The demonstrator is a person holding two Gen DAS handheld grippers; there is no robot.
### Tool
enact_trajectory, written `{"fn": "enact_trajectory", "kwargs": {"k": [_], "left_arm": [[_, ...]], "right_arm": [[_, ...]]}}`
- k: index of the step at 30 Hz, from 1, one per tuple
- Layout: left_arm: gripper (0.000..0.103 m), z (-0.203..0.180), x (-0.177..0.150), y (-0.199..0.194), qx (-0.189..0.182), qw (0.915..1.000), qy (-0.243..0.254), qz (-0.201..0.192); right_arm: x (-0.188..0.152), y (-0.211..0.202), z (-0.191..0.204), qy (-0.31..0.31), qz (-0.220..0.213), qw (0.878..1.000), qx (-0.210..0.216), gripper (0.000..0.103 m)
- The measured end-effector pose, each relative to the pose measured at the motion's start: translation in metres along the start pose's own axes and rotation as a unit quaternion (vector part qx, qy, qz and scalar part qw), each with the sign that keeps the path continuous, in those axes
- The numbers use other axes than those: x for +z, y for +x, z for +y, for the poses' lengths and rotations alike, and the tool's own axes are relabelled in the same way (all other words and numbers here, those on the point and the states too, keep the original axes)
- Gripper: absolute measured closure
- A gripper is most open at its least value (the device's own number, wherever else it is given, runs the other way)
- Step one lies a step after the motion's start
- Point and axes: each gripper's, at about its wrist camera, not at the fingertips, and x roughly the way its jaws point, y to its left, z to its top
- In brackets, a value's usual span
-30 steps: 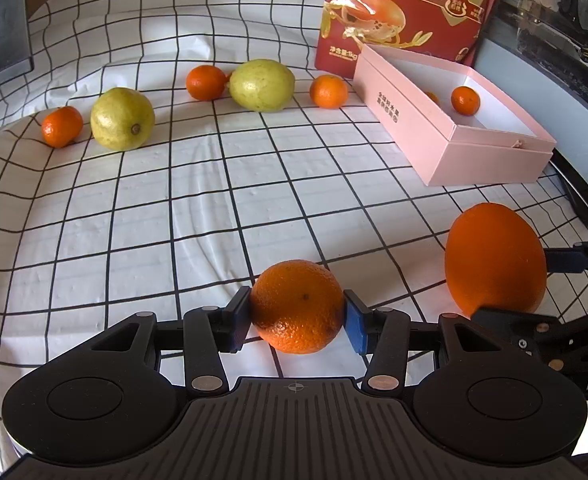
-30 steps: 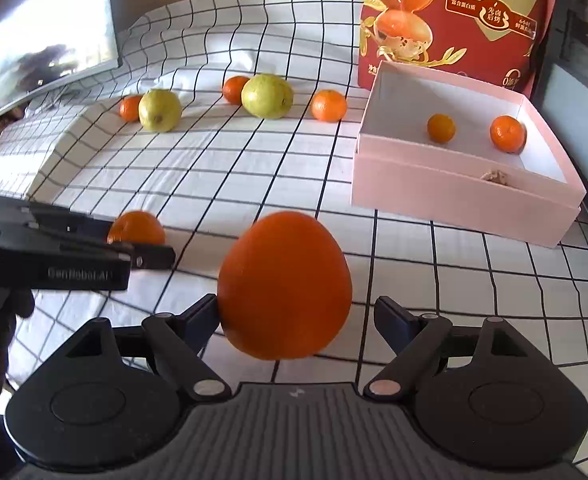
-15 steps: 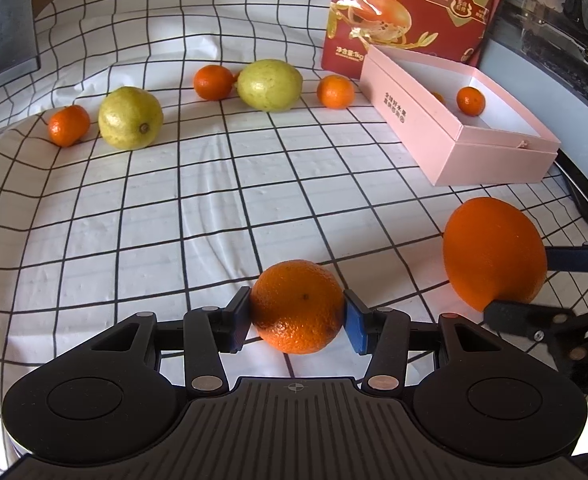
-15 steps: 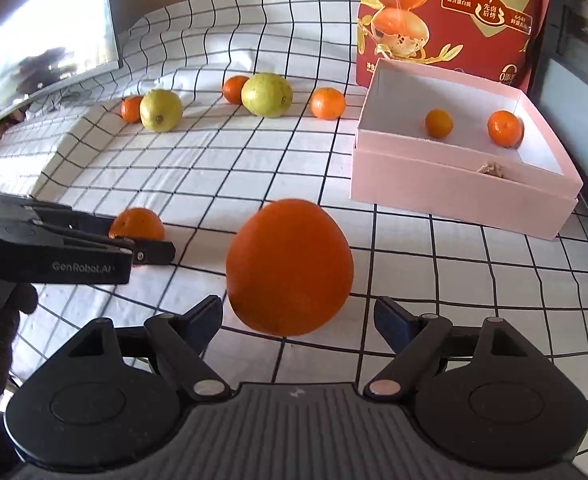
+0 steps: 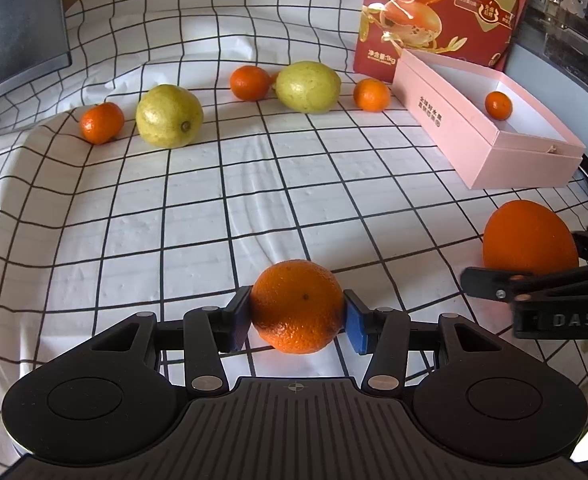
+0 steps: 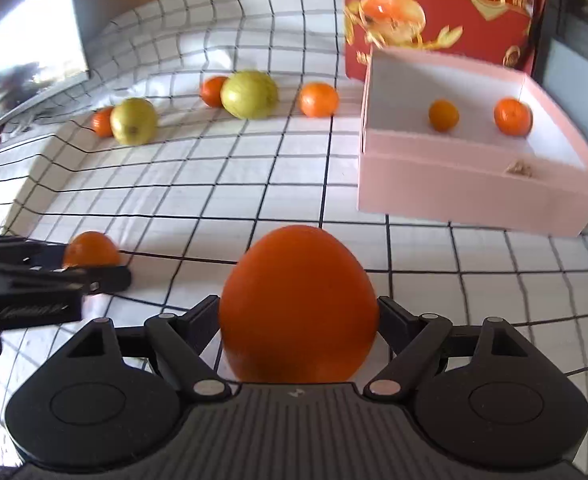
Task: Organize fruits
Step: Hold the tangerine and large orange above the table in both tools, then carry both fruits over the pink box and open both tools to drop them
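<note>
My left gripper [image 5: 297, 314] is shut on a round orange [image 5: 297, 306], held just above the checked cloth. My right gripper [image 6: 297, 320] is shut on a large orange [image 6: 297, 304]; it also shows in the left wrist view [image 5: 529, 238] at the right edge. An open pink box [image 6: 473, 196] sits at the right with two small oranges inside [image 6: 443, 115] [image 6: 513, 117]. Two yellow-green lemons [image 5: 169, 116] [image 5: 307, 86] and three small oranges [image 5: 102, 123] [image 5: 250, 83] [image 5: 371, 95] lie along the back of the cloth.
A red printed bag [image 5: 437, 12] stands behind the pink box [image 5: 489, 136]. A dark monitor [image 5: 18, 24] is at the back left. The left gripper [image 6: 46, 276] shows low left in the right wrist view. Dark equipment lines the right side.
My right gripper has closed onto the large orange and lifted it; the right view is blurred by motion. My left gripper keeps its hold on the round orange and has drawn back a little.
</note>
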Motion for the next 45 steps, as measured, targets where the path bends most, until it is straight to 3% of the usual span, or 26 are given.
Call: {"fn": "enact_trajectory", "kwargs": {"k": [8,11,18,26,32,38,42,45], "left_arm": [[0.05,0.001,-0.001,0.0,-0.002,1.0,-0.003,-0.008],[0.05,0.0,-0.001,0.001,0.0,0.9999,-0.003,-0.01],[0.05,0.0,0.0,0.003,0.002,0.9999,-0.004,-0.01],[0.05,-0.002,0.002,0.003,-0.001,0.9999,-0.011,-0.006],[0.05,-0.03,0.011,0.003,-0.038,0.9992,0.016,0.0],[0.05,-0.07,0.051,-0.006,-0.093,0.9941,0.042,-0.035],[0.05,-0.096,0.099,-0.012,-0.125,0.9877,0.054,-0.077],[0.05,-0.11,0.138,-0.004,-0.152,0.9837,0.045,-0.086]], "right_arm": [[0.001,0.009,0.018,-0.057,-0.005,0.998,-0.029,0.021],[0.002,0.007,0.017,-0.065,-0.01,0.997,-0.036,0.031],[-0.001,0.003,0.013,-0.071,-0.008,0.997,-0.021,0.031],[-0.009,-0.011,-0.007,-0.052,-0.001,0.998,-0.023,0.032],[-0.012,-0.024,-0.043,-0.017,-0.007,0.999,-0.05,0.032],[-0.002,-0.043,-0.078,0.007,-0.032,0.997,-0.065,0.032],[0.032,-0.065,-0.093,-0.008,-0.075,0.995,-0.067,0.032],[0.064,-0.076,-0.101,-0.019,-0.099,0.992,-0.075,0.032]]}}
